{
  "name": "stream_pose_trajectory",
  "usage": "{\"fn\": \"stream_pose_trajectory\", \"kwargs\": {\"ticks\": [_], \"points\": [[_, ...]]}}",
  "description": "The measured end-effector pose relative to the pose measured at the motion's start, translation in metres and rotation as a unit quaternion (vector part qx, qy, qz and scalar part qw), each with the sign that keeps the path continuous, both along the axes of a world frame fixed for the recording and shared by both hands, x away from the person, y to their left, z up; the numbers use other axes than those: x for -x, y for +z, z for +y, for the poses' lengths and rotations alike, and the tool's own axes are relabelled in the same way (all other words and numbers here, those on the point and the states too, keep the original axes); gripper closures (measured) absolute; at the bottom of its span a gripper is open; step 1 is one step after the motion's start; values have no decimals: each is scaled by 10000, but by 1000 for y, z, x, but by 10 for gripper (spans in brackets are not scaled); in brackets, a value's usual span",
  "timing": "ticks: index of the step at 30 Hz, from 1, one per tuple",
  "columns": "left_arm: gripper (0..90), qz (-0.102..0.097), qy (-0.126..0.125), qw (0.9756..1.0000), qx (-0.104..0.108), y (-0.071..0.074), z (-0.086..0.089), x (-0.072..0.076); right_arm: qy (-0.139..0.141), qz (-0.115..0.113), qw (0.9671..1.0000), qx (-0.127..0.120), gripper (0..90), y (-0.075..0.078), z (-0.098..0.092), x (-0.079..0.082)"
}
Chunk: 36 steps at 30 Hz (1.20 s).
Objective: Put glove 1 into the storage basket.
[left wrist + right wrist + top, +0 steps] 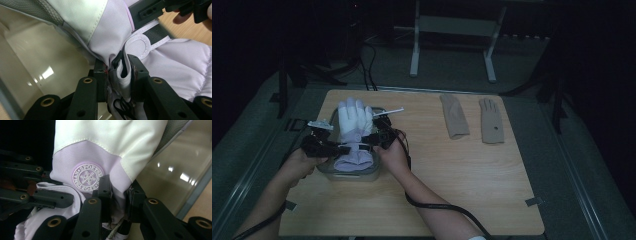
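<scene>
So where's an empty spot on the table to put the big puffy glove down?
The widest bare wood lies in front of the two beige gloves, on the table's right and near side. A narrower strip runs between them and the tray. The left side is crowded: both grippers hold the white-and-lilac ski glove over that tray.

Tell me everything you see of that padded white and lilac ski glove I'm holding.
The padded white and lilac ski glove has white fingers, a lilac back and cuff, grey mesh panels, a black wrist strap with a round lilac tab, and a round snowflake badge reading SPORTSMAN. The fabric looks smooth and quilted. It lies fingers away from the person over the clear plastic bin, cuff nearest. The left claw and right claw each pinch a fold near its wrist.
</scene>
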State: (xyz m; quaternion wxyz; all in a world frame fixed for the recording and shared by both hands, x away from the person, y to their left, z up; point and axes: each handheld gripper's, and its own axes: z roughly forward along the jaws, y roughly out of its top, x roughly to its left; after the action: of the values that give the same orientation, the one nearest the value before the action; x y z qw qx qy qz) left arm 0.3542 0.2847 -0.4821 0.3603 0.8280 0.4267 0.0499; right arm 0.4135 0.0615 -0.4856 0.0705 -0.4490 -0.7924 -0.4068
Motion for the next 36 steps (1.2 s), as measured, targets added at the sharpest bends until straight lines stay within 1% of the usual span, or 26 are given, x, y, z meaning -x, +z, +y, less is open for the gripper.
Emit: {"fn": "stream_pose_trajectory", "kwargs": {"ticks": [1, 3, 5, 7, 8, 9, 10, 12, 13, 14, 15, 17, 19, 20, 21, 23, 24, 25, 26, 27, 28, 30, 33, 34, 35, 36], "points": [[728, 95, 8, 9999, -33, -3, -1, -3, -19, 64, 10000, 30, 768, -4, 0, -1], [728, 181, -29, 9997, -139, -6, -4, -5, -74, 228, 9997, 72, 766, -11, 0, -3], [725, 305, -13, 9992, -246, -9, -7, -8, -109, 376, 9991, 171, 764, -16, 0, -6], [721, 369, -11, 9987, -345, -11, -9, -10, -117, 346, 9988, 324, 759, -17, 2, -5], [720, 394, 8, 9986, -360, -11, -10, -11, -135, 310, 9985, 421, 758, -16, 4, -4], [712, 444, 38, 9980, -448, -12, -11, -12, -122, 283, 9984, 473, 749, -16, 5, -5], [692, 443, 59, 9977, -507, -13, -12, -12, -44, 175, 9977, 657, 722, -15, 8, -4], [655, 561, 127, 9965, -613, -16, -13, -13, 30, 16, 9962, 866, 678, -14, 12, -3], [626, 564, 145, 9959, -686, -17, -13, -13, 96, -82, 9954, 945, 640, -14, 14, -3], [611, 567, 103, 9958, -709, -18, -14, -12, 138, -159, 9946, 1019, 601, -13, 15, -2], [595, 545, 134, 9956, -750, -17, -16, -12, 221, -237, 9938, 1067, 573, -13, 15, -1], [569, 560, 144, 9956, -740, -16, -17, -12, 284, -437, 9916, 1185, 553, -11, 16, 1], [547, 520, 154, 9962, -687, -15, -18, -12, 337, -580, 9909, 1167, 462, -6, 14, 3], [546, 515, 177, 9962, -683, -14, -18, -12, 361, -630, 9909, 1133, 451, -3, 12, 4], [529, 505, 207, 9963, -670, -13, -18, -12, 397, -678, 9901, 1166, 443, 0, 11, 4], [489, 440, 261, 9967, -638, -10, -17, -11, 415, -730, 9905, 1091, 415, 4, 5, 3], [467, 345, 241, 9972, -620, -7, -16, -9, 411, -816, 9904, 1040, 414, 7, 1, 3], [444, 242, 276, 9976, -583, -4, -15, -8, 418, -803, 9912, 970, 406, 10, -3, 2], [425, 242, 276, 9976, -583, -4, -15, -8, 418, -803, 9912, 970, 406, 10, -3, 2], [395, 87, 466, 9982, -360, 5, -12, -7, 398, -833, 9922, 835, 407, 16, -12, 1], [400, 13, 625, 9975, -328, 9, -11, -7, 387, -889, 9918, 831, 411, 18, -14, 2], [418, -171, 828, 9955, -431, 18, -13, -7, 401, -1033, 9902, 845, 411, 22, -22, 1], [419, -257, 752, 9962, -363, 21, -20, -6, 377, -1101, 9895, 856, 406, 24, -36, -1], [419, -279, 701, 9964, -382, 21, -24, -5, 362, -1038, 9906, 809, 401, 24, -40, -2], [418, -284, 655, 9969, -334, 21, -28, -4, 360, -984, 9914, 784, 400, 23, -45, -4], [418, -284, 655, 9969, -334, 21, -28, -4, 333, -987, 9914, 798, 394, 22, -50, -5]]}}
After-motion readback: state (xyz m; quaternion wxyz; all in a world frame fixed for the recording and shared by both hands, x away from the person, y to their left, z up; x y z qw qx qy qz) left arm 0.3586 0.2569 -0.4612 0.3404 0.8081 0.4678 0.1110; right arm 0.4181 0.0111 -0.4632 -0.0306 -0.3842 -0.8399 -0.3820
